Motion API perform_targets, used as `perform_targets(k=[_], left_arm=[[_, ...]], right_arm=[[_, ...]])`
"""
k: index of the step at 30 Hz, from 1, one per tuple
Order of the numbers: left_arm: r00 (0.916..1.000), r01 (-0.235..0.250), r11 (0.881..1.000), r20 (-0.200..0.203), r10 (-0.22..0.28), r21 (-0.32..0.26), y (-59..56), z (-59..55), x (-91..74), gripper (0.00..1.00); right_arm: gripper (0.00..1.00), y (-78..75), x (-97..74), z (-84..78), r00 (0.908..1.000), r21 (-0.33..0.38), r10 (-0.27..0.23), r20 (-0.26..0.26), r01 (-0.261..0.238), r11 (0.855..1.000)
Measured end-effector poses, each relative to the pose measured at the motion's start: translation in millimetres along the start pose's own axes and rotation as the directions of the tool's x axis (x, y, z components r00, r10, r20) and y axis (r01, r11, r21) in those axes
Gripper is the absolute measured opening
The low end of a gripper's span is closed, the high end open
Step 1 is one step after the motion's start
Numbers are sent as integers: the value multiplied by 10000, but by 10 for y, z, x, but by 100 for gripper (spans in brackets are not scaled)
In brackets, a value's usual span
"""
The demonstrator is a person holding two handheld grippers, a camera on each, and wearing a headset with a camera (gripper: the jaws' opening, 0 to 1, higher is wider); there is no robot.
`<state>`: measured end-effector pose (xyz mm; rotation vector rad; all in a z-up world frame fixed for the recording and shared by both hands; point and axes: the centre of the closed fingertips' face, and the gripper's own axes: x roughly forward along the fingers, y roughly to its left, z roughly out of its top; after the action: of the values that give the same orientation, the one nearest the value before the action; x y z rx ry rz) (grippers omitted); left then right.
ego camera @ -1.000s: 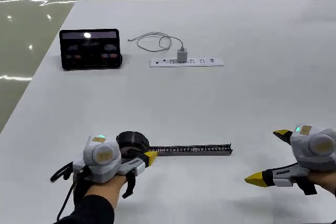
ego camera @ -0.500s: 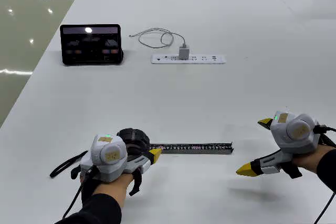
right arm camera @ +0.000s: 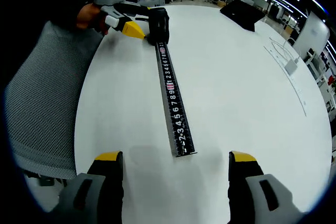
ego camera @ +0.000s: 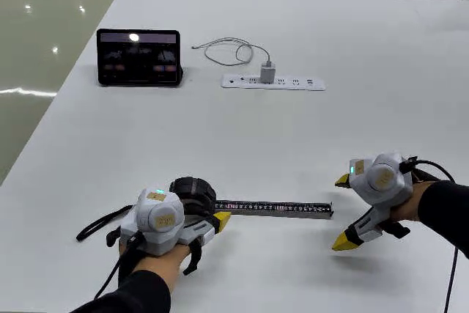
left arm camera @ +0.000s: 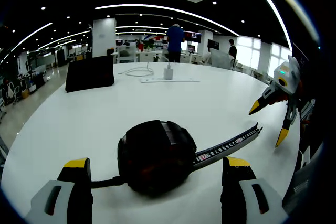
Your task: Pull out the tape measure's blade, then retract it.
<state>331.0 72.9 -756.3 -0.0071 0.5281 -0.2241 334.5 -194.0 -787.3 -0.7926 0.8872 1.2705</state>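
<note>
My right tool (ego camera: 341, 210) has swung in toward the blade (ego camera: 275, 208) tip, jaws apart. Left tool (left arm camera: 157, 162) apart, straddling the tape measure (ego camera: 192, 192) on the worktop (ego camera: 293, 130). Blade lies extended; retraction looks next.

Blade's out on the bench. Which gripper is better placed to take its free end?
Right. The right gripper has its jaws open and facing the blade tip, which lies just ahead between them. The left gripper sits at the tape measure case, at the far end from the tip.
</note>
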Motion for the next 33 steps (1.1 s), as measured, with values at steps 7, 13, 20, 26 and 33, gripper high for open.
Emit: perform_targets(k=[7, 13, 20, 26, 33], left_arm=[[10000, 31, 10000, -90, -32, -63, 5, -28, 9, 100], [9999, 170, 9999, -6, -170, -11, -30, -27, 18, 100], [9997, 241, 9997, -1, -241, 40, -53, -37, 24, 100], [9997, 234, 9997, 29, -234, -7, -56, -31, 24, 100], [9997, 237, 9996, 55, -236, -129, -55, -35, 29, 100]], right_arm=[[59, 0, 77, 34, 9983, -773, 450, -382, -479, 9959], [44, 24, 96, 11, 9967, -896, 637, -498, -680, 9937], [35, -48, 82, 8, 9977, -870, 560, -388, -592, 9944], [28, -74, 88, 24, 9979, -863, 525, -386, -557, 9947], [15, 15, 95, 35, 9952, -1648, 795, -569, -879, 9824]])
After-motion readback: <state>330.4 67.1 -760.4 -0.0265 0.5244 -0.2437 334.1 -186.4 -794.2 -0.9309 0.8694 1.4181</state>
